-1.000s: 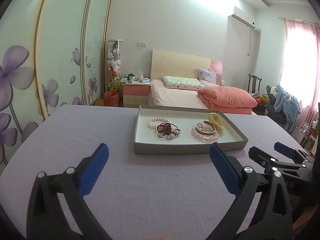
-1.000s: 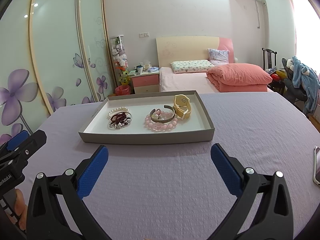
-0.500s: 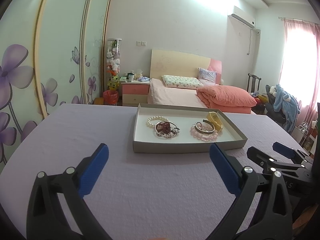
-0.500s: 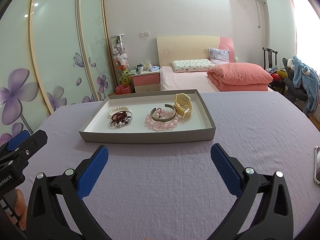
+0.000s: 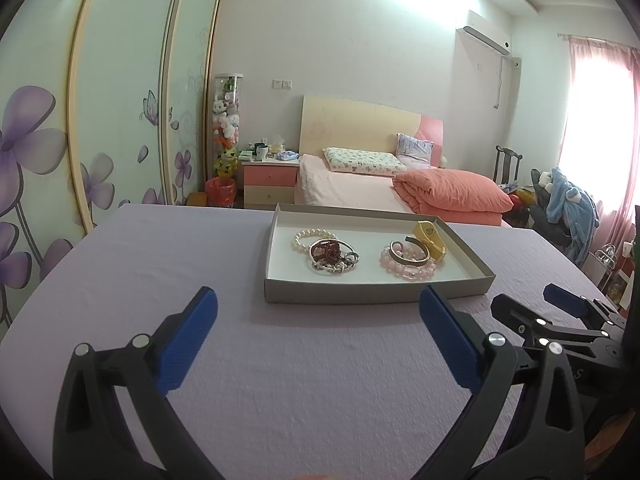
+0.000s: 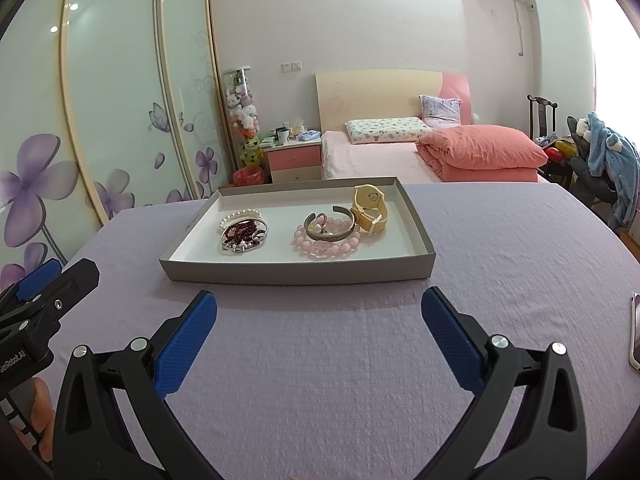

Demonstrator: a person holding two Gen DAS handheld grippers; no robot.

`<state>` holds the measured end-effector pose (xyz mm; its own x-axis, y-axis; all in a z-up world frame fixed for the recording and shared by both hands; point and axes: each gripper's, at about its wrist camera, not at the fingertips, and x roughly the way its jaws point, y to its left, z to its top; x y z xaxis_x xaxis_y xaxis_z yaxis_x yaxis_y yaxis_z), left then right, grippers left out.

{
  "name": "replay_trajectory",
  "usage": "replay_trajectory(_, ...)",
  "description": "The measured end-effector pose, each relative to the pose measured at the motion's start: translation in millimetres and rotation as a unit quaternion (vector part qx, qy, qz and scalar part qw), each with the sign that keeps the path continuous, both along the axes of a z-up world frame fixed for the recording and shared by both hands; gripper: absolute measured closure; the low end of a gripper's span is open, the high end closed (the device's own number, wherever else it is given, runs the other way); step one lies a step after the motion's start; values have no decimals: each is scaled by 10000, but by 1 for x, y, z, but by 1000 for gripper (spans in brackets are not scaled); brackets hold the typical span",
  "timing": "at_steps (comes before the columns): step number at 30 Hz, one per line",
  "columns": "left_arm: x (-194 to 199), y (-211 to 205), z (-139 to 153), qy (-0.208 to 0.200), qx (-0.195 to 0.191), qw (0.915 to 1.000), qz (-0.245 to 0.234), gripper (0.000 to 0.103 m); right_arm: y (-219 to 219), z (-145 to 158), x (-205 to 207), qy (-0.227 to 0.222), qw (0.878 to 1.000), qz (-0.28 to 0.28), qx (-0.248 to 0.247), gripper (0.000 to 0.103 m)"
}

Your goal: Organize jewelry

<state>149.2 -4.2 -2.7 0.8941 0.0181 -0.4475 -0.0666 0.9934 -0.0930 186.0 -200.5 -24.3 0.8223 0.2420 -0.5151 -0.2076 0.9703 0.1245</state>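
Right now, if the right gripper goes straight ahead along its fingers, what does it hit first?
Probably the near wall of the grey tray. The right gripper is open over bare purple cloth, nothing between. If it clears the wall, the pink bead bracelet is next; height is unclear.

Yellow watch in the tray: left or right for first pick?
Right, probably. The yellow watch sits at the tray's right end, nearer the right hand-held gripper. The left hand-held gripper would cross the bracelets. Both are open and empty.
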Motion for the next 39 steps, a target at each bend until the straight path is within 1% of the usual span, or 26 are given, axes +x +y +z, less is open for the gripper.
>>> replay_trajectory(16, -1, -3, -6, 71, -16, 10000, -16, 4, -2, 0, 0, 1, 10000, -5, 7, 2)
replay_trajectory(39, 3, -2, -4, 92, -51, 9999, -20, 4, -6, 0, 1, 14, 10000, -26, 3, 2)
